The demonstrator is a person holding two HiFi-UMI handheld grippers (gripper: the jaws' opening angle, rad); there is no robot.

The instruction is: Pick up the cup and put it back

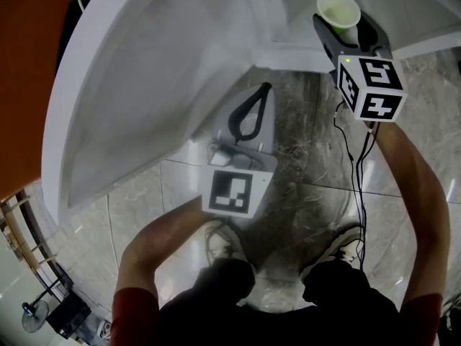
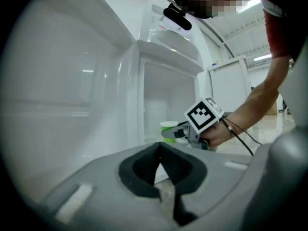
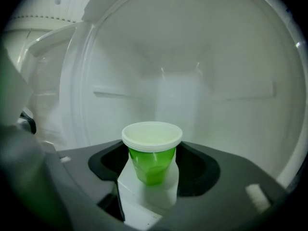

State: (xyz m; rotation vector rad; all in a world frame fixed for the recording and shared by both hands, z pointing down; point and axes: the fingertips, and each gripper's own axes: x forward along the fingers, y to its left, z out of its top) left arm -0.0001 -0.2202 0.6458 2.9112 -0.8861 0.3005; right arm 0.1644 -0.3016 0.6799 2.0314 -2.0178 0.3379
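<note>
A green cup (image 1: 338, 11) with a white rim stands upright between the jaws of my right gripper (image 1: 347, 29), just inside the white fridge (image 1: 288, 20). In the right gripper view the cup (image 3: 151, 153) fills the gap of the right gripper (image 3: 153, 150), whose dark pads (image 3: 108, 165) close against its sides. A white ledge (image 3: 149, 194) shows beneath the cup; I cannot tell whether the cup rests on it. My left gripper (image 1: 265, 89) hangs lower, over the floor, shut and empty. The left gripper (image 2: 160, 146) looks toward the cup (image 2: 168, 126) and the right gripper (image 2: 175, 133).
The open white fridge door (image 1: 122, 85) curves along the left. Below lies a marble tile floor (image 1: 302, 157) with the person's shoes (image 1: 223, 244). A black cable (image 1: 358, 164) hangs from the right gripper. An orange panel (image 1: 29, 85) stands at far left.
</note>
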